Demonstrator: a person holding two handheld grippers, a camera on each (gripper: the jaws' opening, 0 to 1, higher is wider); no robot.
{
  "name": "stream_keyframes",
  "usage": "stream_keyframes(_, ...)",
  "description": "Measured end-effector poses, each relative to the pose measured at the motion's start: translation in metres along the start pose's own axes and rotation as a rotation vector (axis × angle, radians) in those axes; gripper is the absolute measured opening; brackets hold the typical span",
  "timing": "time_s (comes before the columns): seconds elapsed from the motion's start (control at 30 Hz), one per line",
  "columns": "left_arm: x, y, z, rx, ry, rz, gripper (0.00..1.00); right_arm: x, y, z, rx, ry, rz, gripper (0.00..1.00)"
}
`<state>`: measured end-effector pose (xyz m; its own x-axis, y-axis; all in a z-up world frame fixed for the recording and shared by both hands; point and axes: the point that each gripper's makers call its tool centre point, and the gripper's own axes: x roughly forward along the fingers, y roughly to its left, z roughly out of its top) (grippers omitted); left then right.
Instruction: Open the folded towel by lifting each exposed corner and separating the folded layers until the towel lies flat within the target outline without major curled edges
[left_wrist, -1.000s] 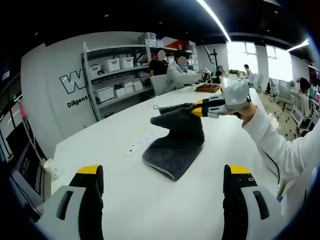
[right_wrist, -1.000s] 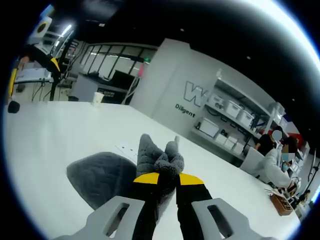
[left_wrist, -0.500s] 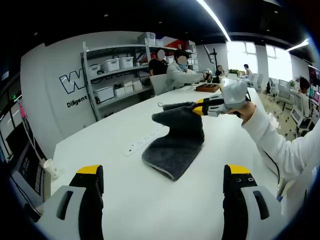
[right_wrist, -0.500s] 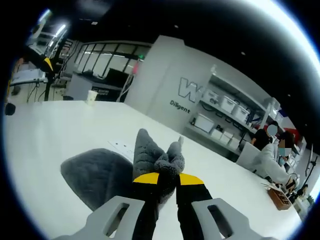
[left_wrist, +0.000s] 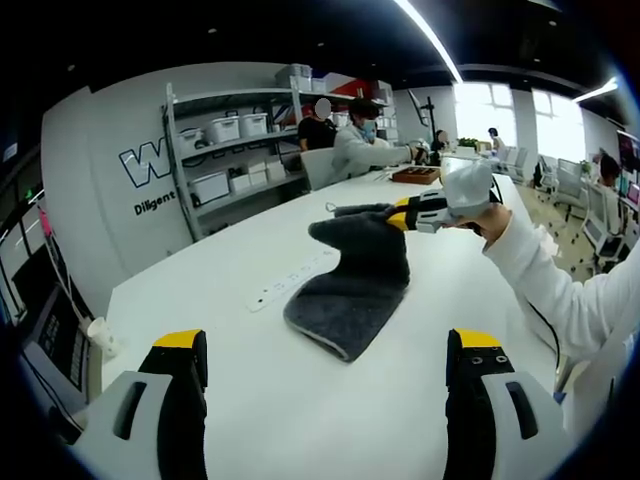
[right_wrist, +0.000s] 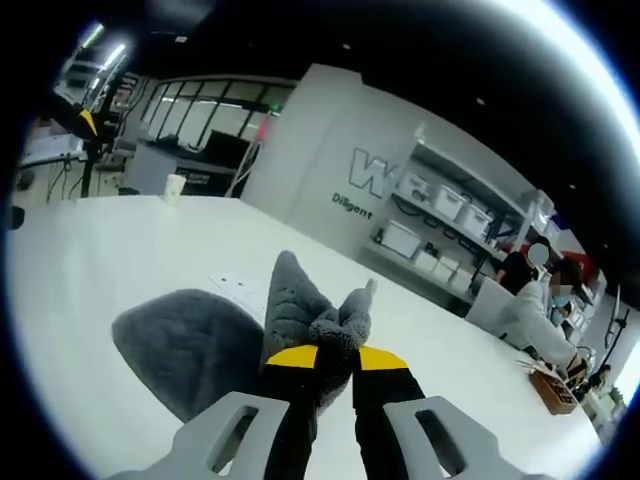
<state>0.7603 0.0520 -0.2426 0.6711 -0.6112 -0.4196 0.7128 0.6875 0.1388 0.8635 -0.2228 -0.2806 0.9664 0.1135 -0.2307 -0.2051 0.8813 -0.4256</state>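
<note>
Your right gripper (right_wrist: 322, 360) is clamped on a bunched corner of the grey towel (left_wrist: 350, 285), holding it up off the white table (left_wrist: 250, 400) so the top layer peels away from the one beneath. The near end of the towel lies on the table, about mid-surface, so the cloth hangs in a slope from the raised corner. Your left gripper (left_wrist: 325, 370) hovers low over the near table with its jaws spread wide, gripping nothing, likely kept ready to pin or take another corner. I can't make out a target outline.

A white power strip (left_wrist: 285, 285) lies just left of the towel. Beyond are grey shelves (left_wrist: 235, 140) with bins, a lettered wall, and people seated at the far end.
</note>
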Motion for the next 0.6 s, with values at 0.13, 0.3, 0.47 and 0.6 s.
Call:
stream_keyframes(0.13,0.000,0.000,-0.001,-0.001,0.002,0.000,0.99,0.001,-0.004,-0.004,0.007,0.010,-0.013,0.06)
stream_keyframes(0.3,-0.001,0.001,0.000,0.000,0.001,0.001,0.99,0.001,-0.011,-0.009,0.019,0.020,-0.028,0.06)
stream_keyframes(0.47,0.000,0.001,0.000,0.001,0.000,-0.001,0.99,0.001,-0.015,-0.013,0.030,0.027,-0.037,0.06)
stream_keyframes(0.6,0.000,0.001,0.000,0.000,0.002,0.000,0.99,0.001,-0.017,-0.015,0.036,0.031,-0.043,0.06)
